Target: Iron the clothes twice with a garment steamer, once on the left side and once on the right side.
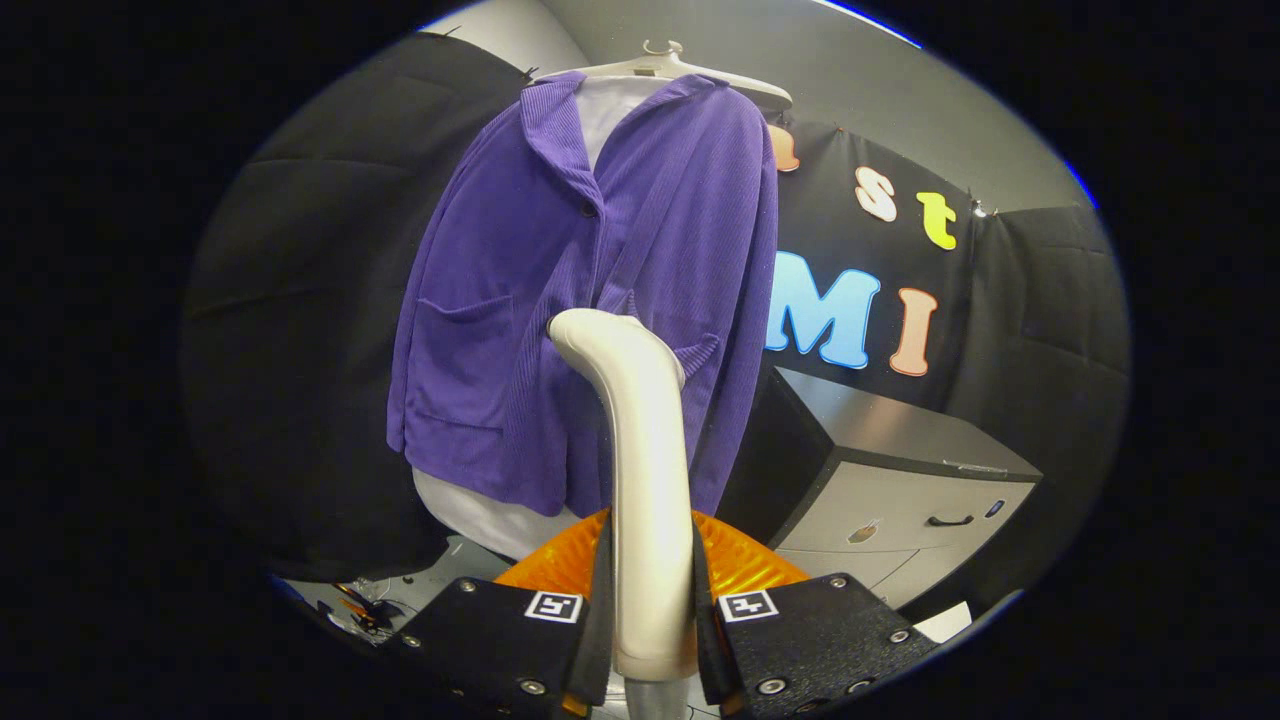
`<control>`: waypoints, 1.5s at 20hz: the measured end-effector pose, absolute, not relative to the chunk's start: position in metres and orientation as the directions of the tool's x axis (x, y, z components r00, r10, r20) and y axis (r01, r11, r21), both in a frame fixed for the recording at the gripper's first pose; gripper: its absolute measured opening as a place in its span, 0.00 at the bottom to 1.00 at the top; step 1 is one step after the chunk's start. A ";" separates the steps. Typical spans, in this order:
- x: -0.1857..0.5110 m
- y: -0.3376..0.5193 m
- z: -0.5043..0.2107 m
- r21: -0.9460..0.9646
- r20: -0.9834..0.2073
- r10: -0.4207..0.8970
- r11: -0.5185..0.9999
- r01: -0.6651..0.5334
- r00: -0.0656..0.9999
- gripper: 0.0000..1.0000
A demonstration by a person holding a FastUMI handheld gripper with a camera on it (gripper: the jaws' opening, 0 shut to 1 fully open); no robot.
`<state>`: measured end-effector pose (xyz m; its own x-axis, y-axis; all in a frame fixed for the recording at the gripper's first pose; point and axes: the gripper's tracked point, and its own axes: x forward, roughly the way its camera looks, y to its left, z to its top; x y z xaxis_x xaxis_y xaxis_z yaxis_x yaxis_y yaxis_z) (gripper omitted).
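Your gripper (650,620) has both fingers clamped on the smooth, cream handle of the garment steamer (640,460) at bottom centre, so its curved head reaches the cloth near frame centre. The ribbed purple jacket (560,300) hangs over a white garment (490,515) from a pale hanger (665,65) at top centre, keeping the front flat. A boxy grey cabinet (900,470) sits lower right.

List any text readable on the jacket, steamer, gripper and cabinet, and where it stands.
On the purple jacket: none.
On the steamer, clamped by both fingers of the gripper: none.
On the fingers: square coded markers, no words.
On the cabinet: a drawer mark, too small to read.
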<state>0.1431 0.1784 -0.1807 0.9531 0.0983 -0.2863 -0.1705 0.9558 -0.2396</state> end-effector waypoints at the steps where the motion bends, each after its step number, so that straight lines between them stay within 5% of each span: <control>1: 0.143 0.176 -0.183 -0.237 -0.290 0.104 0.955 -0.176 0.952 0.35; 19: 0.117 0.135 -0.264 -0.106 -0.473 0.317 0.905 -0.411 0.822 0.35; 30: 0.066 0.095 -0.300 -0.062 -0.601 0.271 0.922 -0.382 0.752 0.35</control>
<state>0.0660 0.0950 -0.2997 0.7521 0.2713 -0.6007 -0.3822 0.9220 -0.0620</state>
